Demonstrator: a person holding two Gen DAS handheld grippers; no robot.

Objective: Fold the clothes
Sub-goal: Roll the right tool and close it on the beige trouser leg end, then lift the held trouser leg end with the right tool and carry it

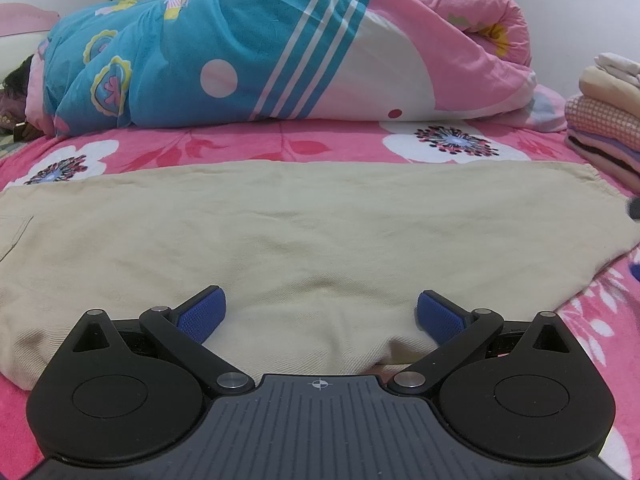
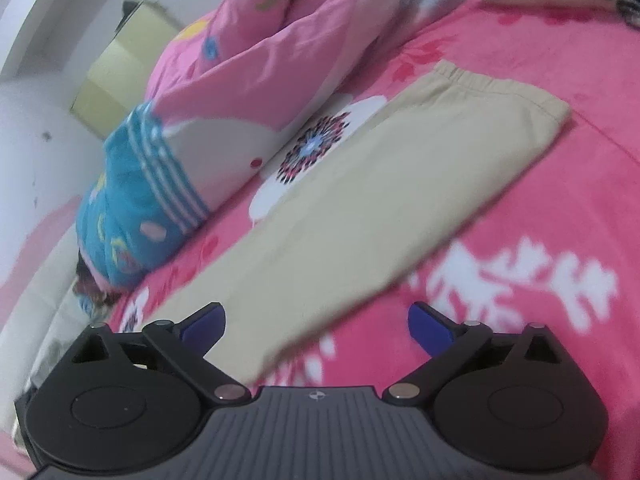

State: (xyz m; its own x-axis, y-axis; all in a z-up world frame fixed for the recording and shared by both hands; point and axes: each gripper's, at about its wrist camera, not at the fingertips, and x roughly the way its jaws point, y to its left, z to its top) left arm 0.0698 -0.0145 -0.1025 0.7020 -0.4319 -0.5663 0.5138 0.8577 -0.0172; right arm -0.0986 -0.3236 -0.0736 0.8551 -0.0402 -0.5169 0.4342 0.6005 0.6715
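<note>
Left wrist view: low over the bed, facing the far wall.
Left gripper (image 1: 322,312): blue-padded fingers (image 1: 202,312) spread wide, nothing between them; both tips rest low over the near edge of the cloth.
Beige trousers (image 1: 304,224): folded lengthwise, lying flat across the pink floral bedsheet (image 1: 248,142), filling the width of the frame; near edge slightly rumpled between the fingers.
Rolled quilt (image 1: 240,48): teal, white and pink, bundled along the far side of the bed, apart from the trousers.
Stack of folded clothes (image 1: 604,120): at the right edge, on the bed, near the trousers' far right corner.

Right wrist view: tilted and motion-blurred, looking along the trousers.
Right gripper (image 2: 316,324): fingers wide apart, holding nothing; above the near end of the trousers (image 2: 384,184).
Elastic waistband (image 2: 496,84): at the far end, lying flat on the bedsheet (image 2: 560,208).
Quilt (image 2: 224,128): left of the trousers, a strip of sheet between them.
</note>
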